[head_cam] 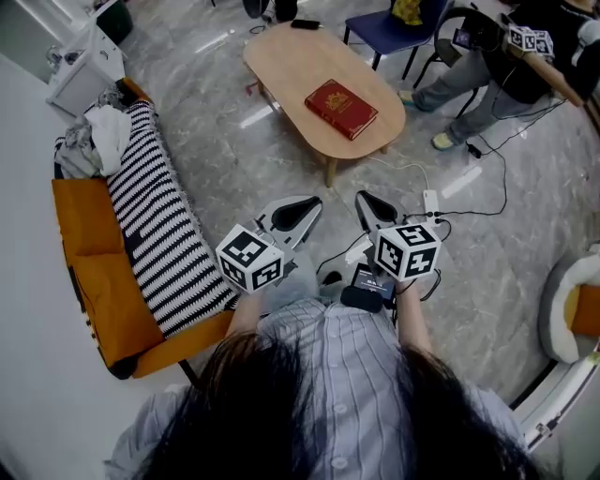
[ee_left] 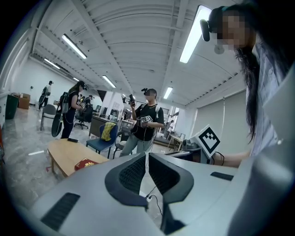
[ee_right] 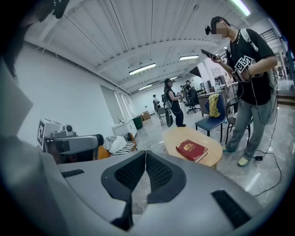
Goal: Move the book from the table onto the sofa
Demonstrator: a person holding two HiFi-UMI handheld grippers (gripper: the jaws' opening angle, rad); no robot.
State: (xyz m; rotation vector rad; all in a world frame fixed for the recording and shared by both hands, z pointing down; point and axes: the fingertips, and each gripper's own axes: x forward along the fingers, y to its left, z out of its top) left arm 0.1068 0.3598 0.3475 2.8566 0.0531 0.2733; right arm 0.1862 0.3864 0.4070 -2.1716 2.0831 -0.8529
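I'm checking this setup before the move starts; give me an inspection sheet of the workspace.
Surface: oval wooden table, light wood.
Job's things: red book flat on the table; orange sofa, striped blanket over it.
Clutter: small dark object at table's far end; clothes heaped on sofa's end.
Tools: left tool shut, empty; right tool shut, empty.
Cables: cable and power strip on floor.
Surroundings: blue chair; person standing beyond table.

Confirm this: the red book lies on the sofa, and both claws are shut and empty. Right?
No. The book lies on the table, not on the sofa, as the head view shows. The left claw and right claw are shut and empty.
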